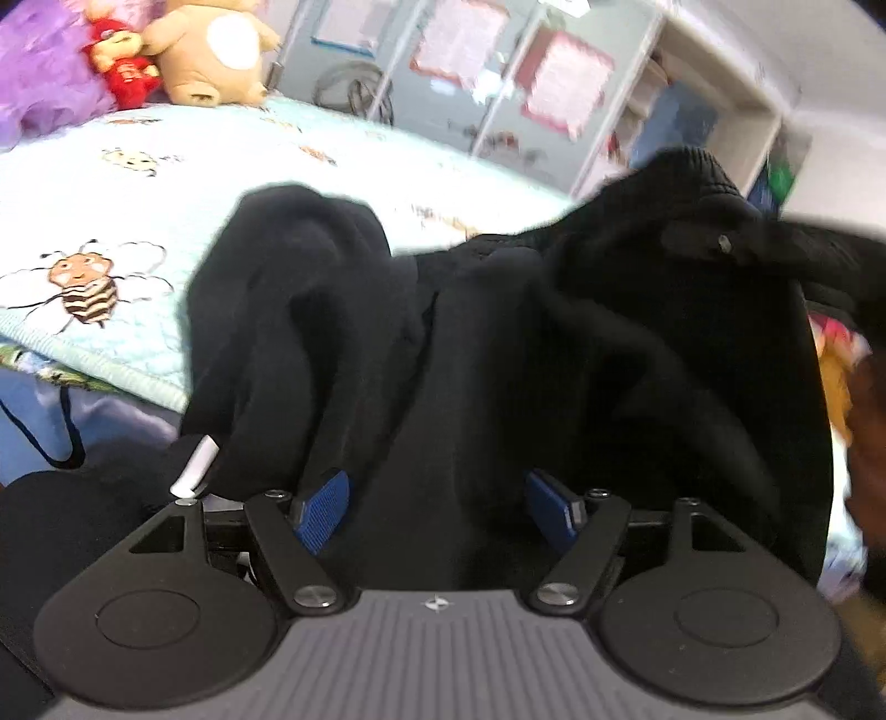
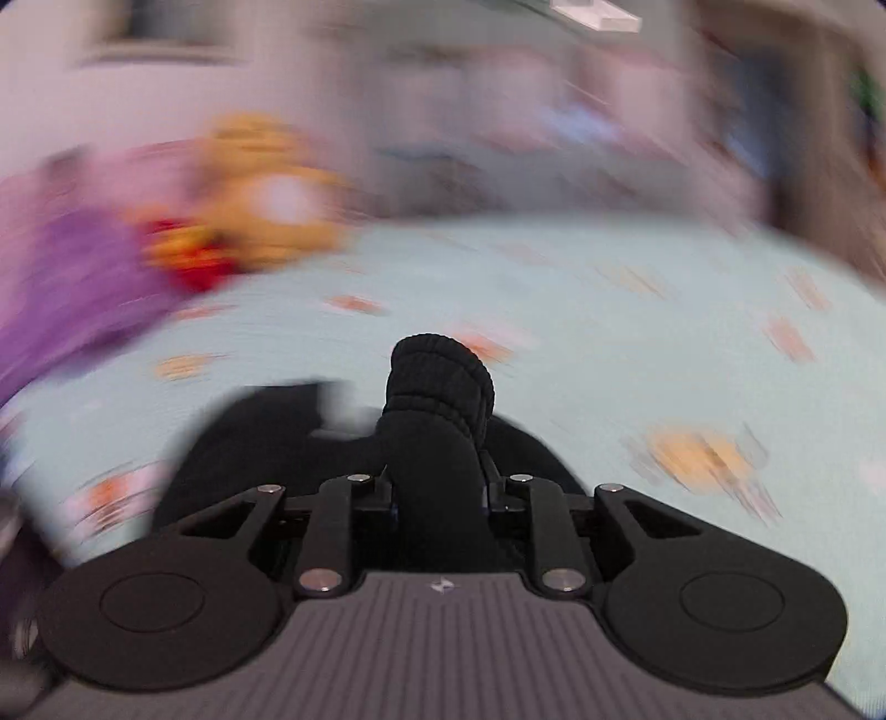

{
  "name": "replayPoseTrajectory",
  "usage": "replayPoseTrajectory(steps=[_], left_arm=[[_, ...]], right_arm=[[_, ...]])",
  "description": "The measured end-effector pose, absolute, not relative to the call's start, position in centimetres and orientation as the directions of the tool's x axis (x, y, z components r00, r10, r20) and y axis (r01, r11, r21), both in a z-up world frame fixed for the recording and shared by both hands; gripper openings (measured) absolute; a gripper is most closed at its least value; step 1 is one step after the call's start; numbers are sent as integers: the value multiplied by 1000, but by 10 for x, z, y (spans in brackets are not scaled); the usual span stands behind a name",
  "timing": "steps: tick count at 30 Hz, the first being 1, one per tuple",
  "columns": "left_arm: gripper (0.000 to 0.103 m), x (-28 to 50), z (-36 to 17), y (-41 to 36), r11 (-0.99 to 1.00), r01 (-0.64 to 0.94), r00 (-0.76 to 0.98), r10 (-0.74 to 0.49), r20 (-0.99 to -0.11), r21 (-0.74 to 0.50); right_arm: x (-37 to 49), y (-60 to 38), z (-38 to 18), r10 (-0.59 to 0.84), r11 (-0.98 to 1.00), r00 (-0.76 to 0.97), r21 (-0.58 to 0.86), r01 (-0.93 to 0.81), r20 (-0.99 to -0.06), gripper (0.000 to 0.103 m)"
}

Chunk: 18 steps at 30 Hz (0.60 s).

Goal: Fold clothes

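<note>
- Now your right gripper pinches the top's cuff, which sticks up past the jaws.
- Your left gripper gapes, top between its pads, unpinched.
- The top lies bunched on the quilt.

Garment: plain black, ribbed cuff. Bedspread: pale aqua, printed with striped brown-and-cream bees with white wings. Left gripper pads: blue. Far left: tan bear with white belly, red toy, purple plush.
</note>
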<state>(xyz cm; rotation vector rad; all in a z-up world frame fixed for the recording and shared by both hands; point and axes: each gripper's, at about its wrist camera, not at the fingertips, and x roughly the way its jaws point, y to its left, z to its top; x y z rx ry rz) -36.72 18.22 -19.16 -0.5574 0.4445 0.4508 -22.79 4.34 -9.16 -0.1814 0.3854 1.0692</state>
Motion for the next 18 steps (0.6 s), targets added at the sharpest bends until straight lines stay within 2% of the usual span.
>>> replayPoseTrajectory(steps=[4,8,13,18], left_arm=[[74,-393,-184,194,698,-466,872,262,-413,-543],[77,-411,-182,206,628,-418,906,234,-353,-657],[79,-395,-171,219,598,-398,913,188,-361,-696],[81,-344,-152,227,628,-406,886,92,-454,-664]], right_arm=[[-280,31,-98,878,244,212,20,-970,-428,24],[-286,11,-124,845,218,149,77,-973,-514,24],[-281,-13,-145,818,266,137,156,-951,-558,24],[-284,-15,-149,825,261,129,168,-951,-551,24]])
